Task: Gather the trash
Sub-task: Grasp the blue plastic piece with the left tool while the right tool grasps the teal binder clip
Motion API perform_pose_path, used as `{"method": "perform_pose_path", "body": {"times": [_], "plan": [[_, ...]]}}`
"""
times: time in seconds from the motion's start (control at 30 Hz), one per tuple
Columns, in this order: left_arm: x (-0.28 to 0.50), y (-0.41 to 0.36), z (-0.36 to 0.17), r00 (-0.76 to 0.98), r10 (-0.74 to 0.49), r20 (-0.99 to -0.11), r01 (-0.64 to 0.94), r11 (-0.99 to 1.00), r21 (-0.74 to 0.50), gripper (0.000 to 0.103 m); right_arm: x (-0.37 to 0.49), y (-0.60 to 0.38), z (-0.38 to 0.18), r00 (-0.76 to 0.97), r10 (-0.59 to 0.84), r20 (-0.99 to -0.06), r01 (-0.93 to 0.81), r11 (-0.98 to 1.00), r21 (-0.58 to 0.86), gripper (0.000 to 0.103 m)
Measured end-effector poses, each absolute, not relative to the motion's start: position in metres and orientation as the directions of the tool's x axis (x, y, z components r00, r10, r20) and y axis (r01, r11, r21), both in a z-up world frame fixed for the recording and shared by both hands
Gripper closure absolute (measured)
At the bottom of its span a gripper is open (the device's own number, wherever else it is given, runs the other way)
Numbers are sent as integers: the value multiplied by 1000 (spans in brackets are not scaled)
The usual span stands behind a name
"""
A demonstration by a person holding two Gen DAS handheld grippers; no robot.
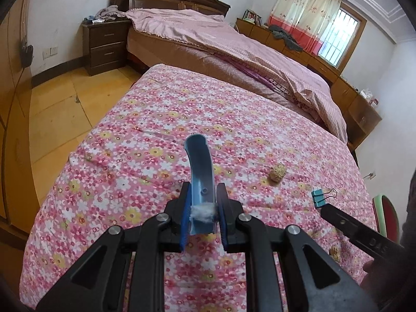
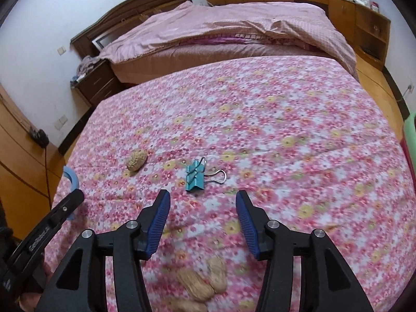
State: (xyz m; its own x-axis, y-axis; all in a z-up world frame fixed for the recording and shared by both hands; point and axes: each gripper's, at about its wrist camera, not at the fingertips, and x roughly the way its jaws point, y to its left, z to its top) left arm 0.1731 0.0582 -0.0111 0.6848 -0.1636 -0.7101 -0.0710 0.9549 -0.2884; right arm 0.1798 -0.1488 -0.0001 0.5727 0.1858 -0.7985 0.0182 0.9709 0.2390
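A curved blue plastic dustpan handle is clamped between the fingers of the left gripper; a white tuft of fluff is lodged in its channel at the jaws. The same blue piece is seen at the left edge of the right wrist view, above the floral bedspread.

The right gripper is held wide open above the bedspread, with nothing between its blue pads. A teal binder clip lies on the bedspread just ahead of the open jaws, slightly left of centre. A single peanut shell lies further ahead and to the left, apart from the clip. A cluster of peanut shells lies below the gripper, between its arms; this area is blurred.
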Motion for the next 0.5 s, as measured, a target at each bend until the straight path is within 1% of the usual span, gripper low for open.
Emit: {"method": "perform_pose_path", "body": {"times": [0.17, 0.37, 0.4, 0.47, 0.5], "plan": [[172, 56, -12, 695, -177, -696, -52, 954, -295, 85, 187, -141, -3, 587, 151, -796, 18, 980, 199, 49], [170, 49, -12, 706, -191, -682, -24, 956, -293, 85, 188, -134, -6, 623, 126, -772, 12, 985, 171, 49], [170, 49, -12, 705, -193, -682, -22, 956, -294, 85, 188, -131, -6, 626, 124, -770, 11, 986, 167, 51], [172, 49, -13, 702, -196, -684, -23, 955, -297, 85, 189, -127, -6, 631, 88, -771, 26, 990, 135, 67], [172, 49, -13, 701, -197, -686, -23, 954, -298, 85, 189, -127, -6, 632, 83, -770, 30, 991, 132, 67]]}}
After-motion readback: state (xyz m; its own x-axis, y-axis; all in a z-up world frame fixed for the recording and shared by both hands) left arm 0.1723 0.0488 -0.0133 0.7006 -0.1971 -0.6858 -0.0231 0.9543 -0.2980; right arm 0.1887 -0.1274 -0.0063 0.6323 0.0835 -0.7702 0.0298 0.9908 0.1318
